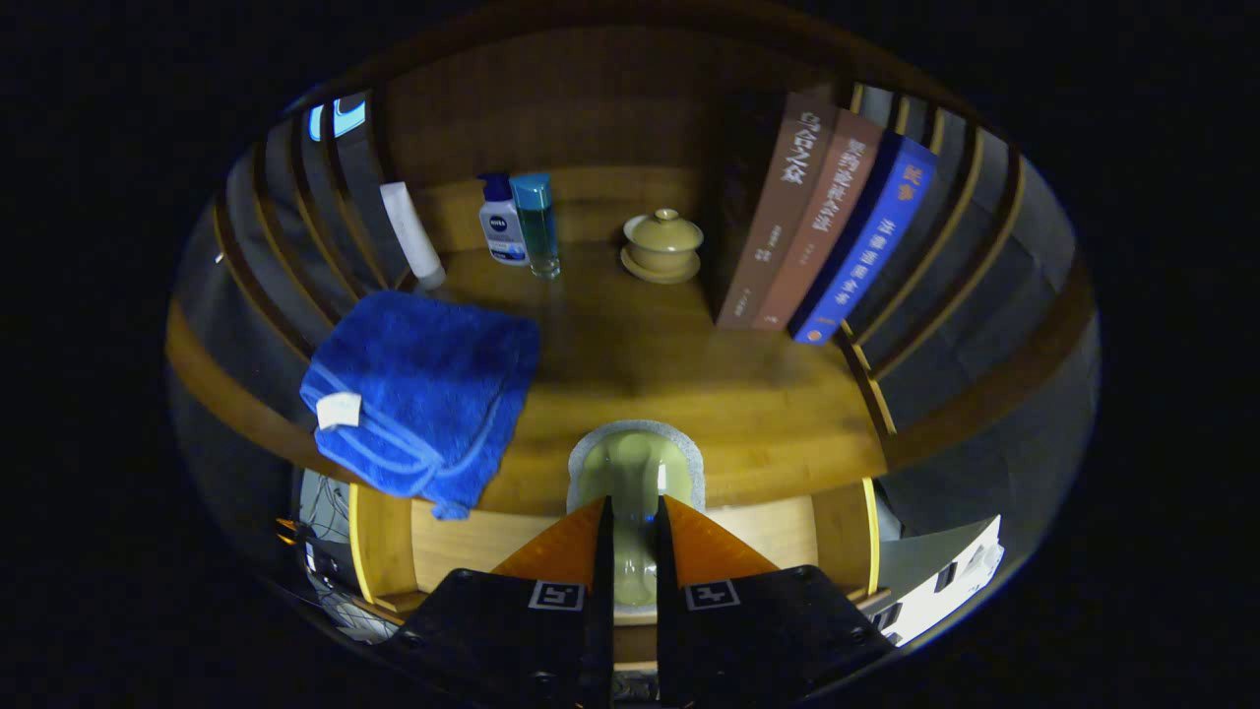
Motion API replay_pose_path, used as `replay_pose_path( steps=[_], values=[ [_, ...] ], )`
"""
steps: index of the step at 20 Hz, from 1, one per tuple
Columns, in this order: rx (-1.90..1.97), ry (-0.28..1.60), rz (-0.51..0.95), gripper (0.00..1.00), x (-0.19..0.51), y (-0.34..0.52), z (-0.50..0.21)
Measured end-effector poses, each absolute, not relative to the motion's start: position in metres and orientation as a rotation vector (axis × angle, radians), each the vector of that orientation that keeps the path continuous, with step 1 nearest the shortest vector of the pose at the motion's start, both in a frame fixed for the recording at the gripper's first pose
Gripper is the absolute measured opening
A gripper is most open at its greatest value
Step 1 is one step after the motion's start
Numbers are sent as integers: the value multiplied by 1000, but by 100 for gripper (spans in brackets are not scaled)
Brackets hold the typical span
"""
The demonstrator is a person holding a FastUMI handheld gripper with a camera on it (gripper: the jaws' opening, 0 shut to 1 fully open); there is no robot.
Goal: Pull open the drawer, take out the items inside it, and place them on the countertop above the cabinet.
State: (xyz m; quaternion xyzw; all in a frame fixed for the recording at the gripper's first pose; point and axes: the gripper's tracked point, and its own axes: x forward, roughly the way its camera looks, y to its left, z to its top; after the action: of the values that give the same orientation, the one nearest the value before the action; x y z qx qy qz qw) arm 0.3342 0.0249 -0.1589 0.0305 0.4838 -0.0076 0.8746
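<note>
Pale-green glazed ceramic piece [635,492] clamped between gripper [630,527] fingers above open wooden drawer [463,547], nearing wooden countertop [689,384] beside folded blue towel [423,389]; placing left.

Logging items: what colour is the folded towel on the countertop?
Blue folded towel, clearest in the gripper view.

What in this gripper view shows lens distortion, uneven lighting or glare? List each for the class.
Gripper view: fisheye bends the countertop edge and the books into curves; light pools mid-counter, the surroundings falling dark; a small glare streak sits on the pale green cup held in the tool; the blue towel and bottles stay sharp.
</note>
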Motion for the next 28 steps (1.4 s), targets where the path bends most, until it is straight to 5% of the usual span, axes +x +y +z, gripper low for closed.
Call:
replay_pose_path(
  steps=[10, 23, 28],
  values=[
    [81, 1072, 44, 22, 403, 22, -205],
    [24, 868, 17, 99, 370, 16, -170],
    [25, 650, -3, 99, 323, 11, -147]
  ],
)
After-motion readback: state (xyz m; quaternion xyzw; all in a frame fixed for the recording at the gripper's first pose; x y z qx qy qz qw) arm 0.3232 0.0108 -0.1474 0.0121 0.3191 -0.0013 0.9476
